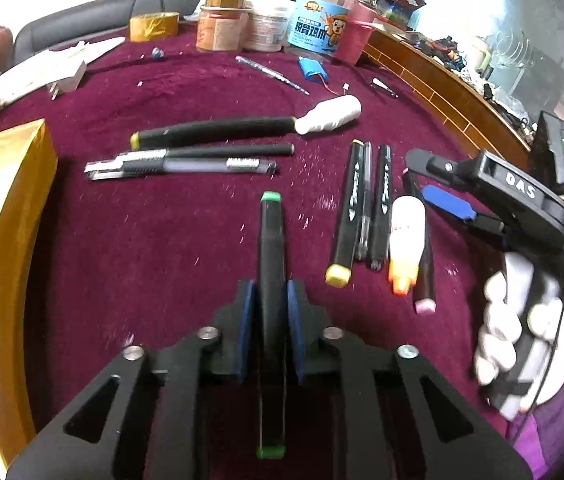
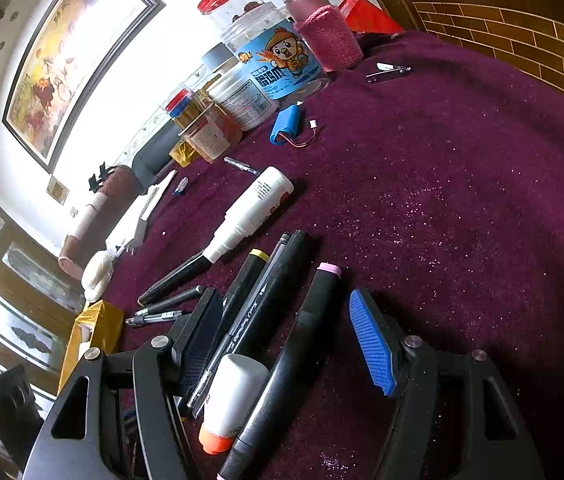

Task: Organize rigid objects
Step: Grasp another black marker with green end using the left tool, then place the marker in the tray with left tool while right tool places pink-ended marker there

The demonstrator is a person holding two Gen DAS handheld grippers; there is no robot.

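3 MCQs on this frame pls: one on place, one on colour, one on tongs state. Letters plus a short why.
1. Where does the white glue bottle with the orange cap lie?
A. inside the gold box
B. in the row of markers on the cloth
C. on the clear jar

2. What colour are the caps of the marker in the left tongs?
A. green
B. pink
C. yellow

3. How do the right tongs stand?
A. shut on a pen
B. open over the row
C. shut on nothing

Answers:
1 B, it lies between a black marker and the pink-capped marker.
2 A, both visible ends are green.
3 B, the pads sit wide apart with the pink-capped marker and bottle between them.
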